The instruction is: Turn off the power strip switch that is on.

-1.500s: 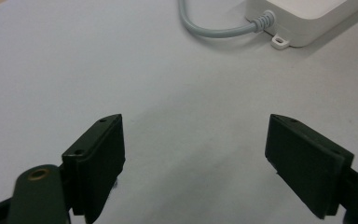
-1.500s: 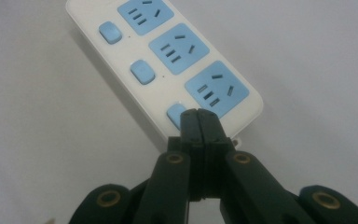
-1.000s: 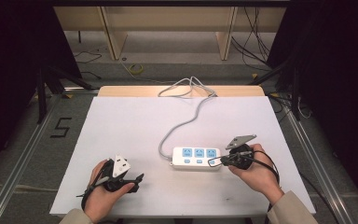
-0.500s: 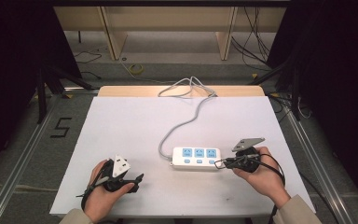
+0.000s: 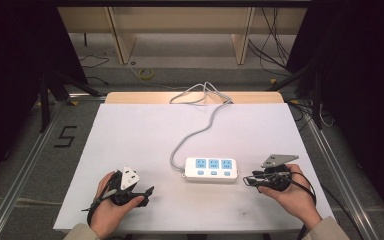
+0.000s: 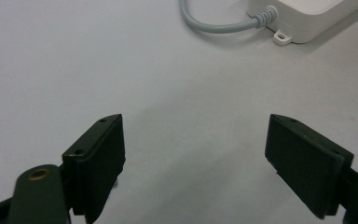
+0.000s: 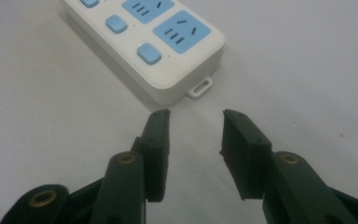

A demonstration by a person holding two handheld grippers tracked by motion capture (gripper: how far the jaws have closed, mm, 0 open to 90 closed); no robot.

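A recording lab: a white-topped table (image 5: 130, 130) ringed by black curtains (image 5: 15, 60), aluminium floor rails (image 5: 27, 165), loose cables (image 5: 275, 45) and a taped floor numeral "5" (image 5: 66, 136).

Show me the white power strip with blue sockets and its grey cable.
White power strip with blue sockets (image 5: 211, 169): high view, middle of its top face.
Grey cable (image 5: 200, 131): high view, mid-length on the table.

Bright even overhead light, soft shadows, dark surrounds, close-ups sl. blurred
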